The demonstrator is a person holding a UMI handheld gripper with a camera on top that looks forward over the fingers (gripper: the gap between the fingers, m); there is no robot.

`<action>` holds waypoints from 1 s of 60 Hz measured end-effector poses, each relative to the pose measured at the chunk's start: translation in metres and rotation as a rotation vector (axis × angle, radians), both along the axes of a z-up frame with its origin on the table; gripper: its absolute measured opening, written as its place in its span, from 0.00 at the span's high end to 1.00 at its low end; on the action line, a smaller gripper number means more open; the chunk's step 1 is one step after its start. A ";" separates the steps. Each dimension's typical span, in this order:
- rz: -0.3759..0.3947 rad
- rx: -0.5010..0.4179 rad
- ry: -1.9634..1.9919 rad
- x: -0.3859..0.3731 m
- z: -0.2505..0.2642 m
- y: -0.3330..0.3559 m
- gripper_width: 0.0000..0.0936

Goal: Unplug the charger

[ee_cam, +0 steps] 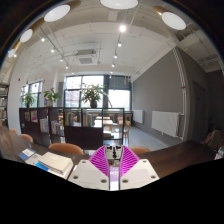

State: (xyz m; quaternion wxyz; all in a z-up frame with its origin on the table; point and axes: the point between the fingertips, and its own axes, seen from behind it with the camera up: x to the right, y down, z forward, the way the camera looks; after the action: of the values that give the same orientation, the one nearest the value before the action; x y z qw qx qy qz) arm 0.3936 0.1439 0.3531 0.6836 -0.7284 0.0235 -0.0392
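My gripper point(112, 149) points level out into the room, with its magenta pads point(99, 160) drawn close together. A small white and grey charger point(112, 155) sits pinched between the pads at the fingertips, and both pads press on it. The fingers hide most of its body. I see no socket, power strip or cable.
A dark wooden table point(180, 158) stretches ahead and to the right. Brown chair backs point(66, 150) stand just beyond the fingers. Further off are a low shelf with potted plants point(92, 96), large windows and a white radiator point(166, 122) on the right wall.
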 end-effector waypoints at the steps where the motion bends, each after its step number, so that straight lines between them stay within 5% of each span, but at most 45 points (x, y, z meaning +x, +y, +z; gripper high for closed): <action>1: -0.010 0.010 0.002 0.008 0.008 -0.002 0.90; 6: -0.028 -0.029 0.044 0.041 -0.001 -0.002 0.89; 16: -0.031 -0.349 0.036 0.099 -0.167 -0.030 0.88; 22: -0.041 -0.458 0.024 0.109 -0.235 -0.035 0.88; 34: -0.042 -0.568 0.054 0.101 -0.324 -0.051 0.83; 43: -0.059 -0.588 0.069 0.107 -0.337 -0.054 0.71; 47: -0.112 -0.564 0.036 0.117 -0.324 -0.054 0.51; 53: -0.132 -0.500 0.007 0.117 -0.281 -0.052 0.29; 60: -0.128 -0.383 0.011 0.097 -0.204 -0.066 0.18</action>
State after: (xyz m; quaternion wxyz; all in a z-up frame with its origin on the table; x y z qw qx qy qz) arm 0.4902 0.0779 0.1495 0.5284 -0.8425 0.0657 -0.0823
